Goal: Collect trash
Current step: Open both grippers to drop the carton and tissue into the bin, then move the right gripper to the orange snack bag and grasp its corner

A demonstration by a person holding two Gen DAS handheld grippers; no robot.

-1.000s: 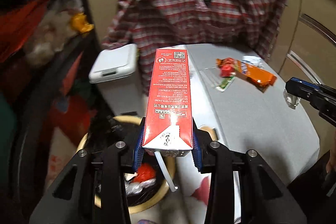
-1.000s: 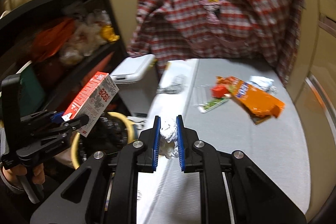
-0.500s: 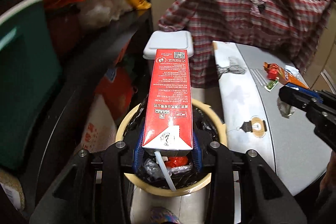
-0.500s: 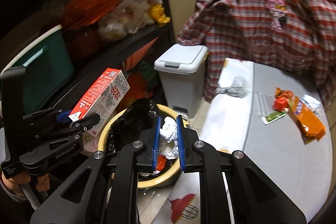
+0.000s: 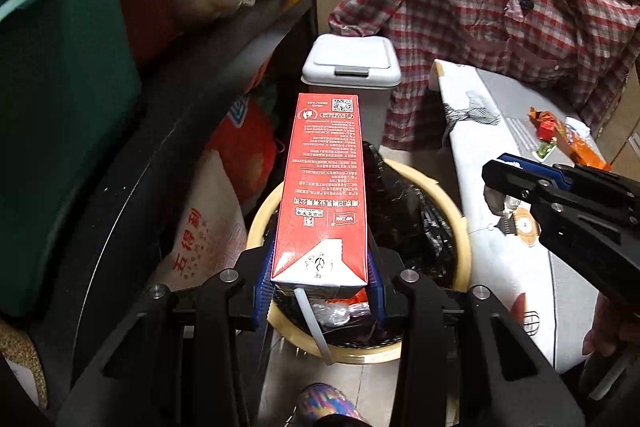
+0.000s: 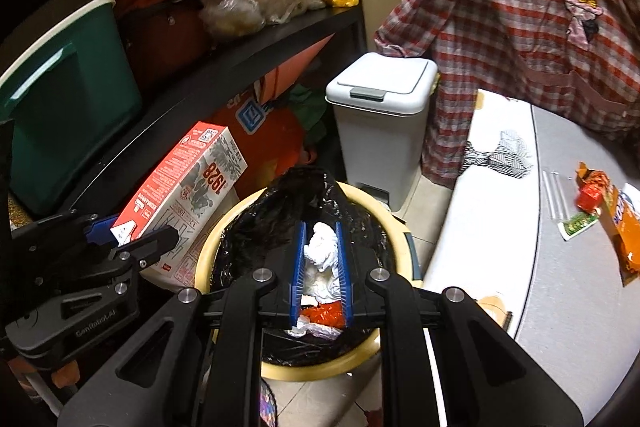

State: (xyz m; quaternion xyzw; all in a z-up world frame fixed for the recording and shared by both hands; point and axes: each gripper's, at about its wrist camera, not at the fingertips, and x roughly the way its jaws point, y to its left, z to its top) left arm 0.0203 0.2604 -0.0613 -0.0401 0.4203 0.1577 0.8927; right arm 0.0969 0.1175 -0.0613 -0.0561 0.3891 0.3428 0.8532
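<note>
Two fisheye views, one mounted on each handheld gripper, look forward and steeply down along black fingers. Both sit close above a round cream-rimmed bin lined with black plastic (image 5: 460, 227) (image 6: 396, 223). Both also take in a white lidded pedal bin (image 5: 351, 61) (image 6: 380, 87), dark shelving (image 5: 168, 99) (image 6: 224, 71) and a grey table (image 5: 516, 267) (image 6: 560, 267). Each view catches the other gripper at its edge.

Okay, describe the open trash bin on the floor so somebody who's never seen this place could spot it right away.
Find the grey table with wrappers on it, then look down at the floor beside its near end. There sits the round bin with a cream-yellow rim, lined with a crumpled black bag. Unlike the white lidded bin just behind it, this one is open, low and round.
</note>
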